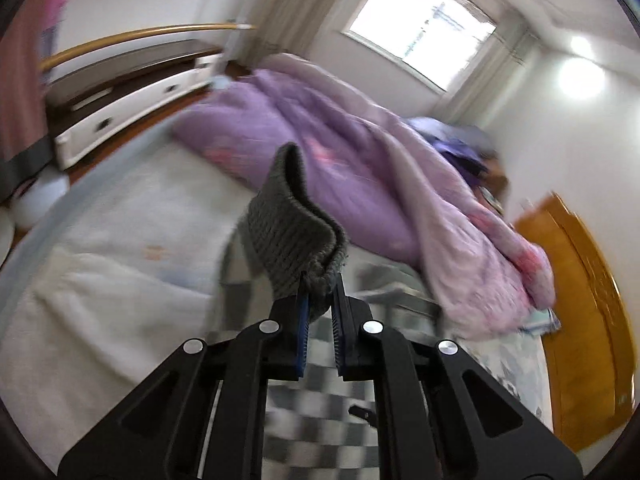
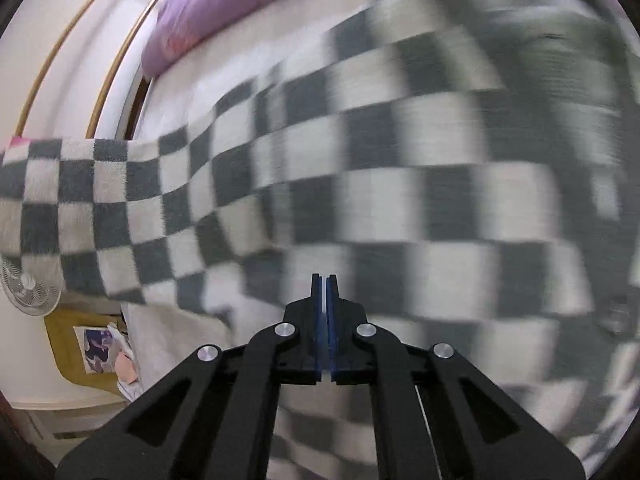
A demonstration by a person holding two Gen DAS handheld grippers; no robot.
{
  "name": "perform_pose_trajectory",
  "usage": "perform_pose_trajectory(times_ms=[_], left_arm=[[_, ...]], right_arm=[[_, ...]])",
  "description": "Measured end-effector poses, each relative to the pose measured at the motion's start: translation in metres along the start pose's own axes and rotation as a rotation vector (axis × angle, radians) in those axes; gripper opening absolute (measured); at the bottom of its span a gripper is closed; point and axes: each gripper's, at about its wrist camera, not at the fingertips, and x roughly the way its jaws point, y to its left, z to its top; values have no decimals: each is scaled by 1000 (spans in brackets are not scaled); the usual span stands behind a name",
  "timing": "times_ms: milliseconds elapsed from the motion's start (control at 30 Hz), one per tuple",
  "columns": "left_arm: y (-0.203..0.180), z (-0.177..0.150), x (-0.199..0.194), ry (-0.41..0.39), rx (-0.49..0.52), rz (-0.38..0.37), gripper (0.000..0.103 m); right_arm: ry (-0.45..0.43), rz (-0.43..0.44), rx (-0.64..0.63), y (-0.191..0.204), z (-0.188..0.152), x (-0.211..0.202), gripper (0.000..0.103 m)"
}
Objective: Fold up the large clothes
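A large grey-and-white checkered knit sweater (image 2: 360, 152) lies spread over the white bed and fills most of the right wrist view. My left gripper (image 1: 320, 292) is shut on its grey ribbed cuff (image 1: 292, 224), which stands up lifted above the bed; more checkered cloth (image 1: 320, 408) hangs blurred below. My right gripper (image 2: 325, 280) is shut just above the checkered cloth, with nothing visible between its blue pads (image 2: 318, 320). One sleeve or edge of the sweater (image 2: 72, 192) stretches out to the left over the bed's side.
A purple and pink quilt (image 1: 360, 152) is piled along the bed's far side. A white sheet (image 1: 120, 248) covers the bed. A white drawer unit (image 1: 132, 104), a window (image 1: 420, 24) and a wooden door (image 1: 580, 300) surround it. A white fan (image 2: 28, 288) stands beside the bed.
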Motion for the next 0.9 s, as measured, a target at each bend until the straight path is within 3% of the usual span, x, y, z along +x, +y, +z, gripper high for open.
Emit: perform_pose_trajectory(times_ms=[200,433,700,900], left_arm=[[-138,-50,81,107,83,-103,10],[-256,-143,196,284,212,-55,10],[-281,-241,281,492,332,77,10],[-294,-279,314,540,373,146,11]], right_arm=[[-89,-100,122,-148,-24,-107,4],[-193,-203,285,-291,-69,-213,5],[-311,-260,507,-411,-103,-271,6],[-413,-224,673,-479,-112,-295,6]])
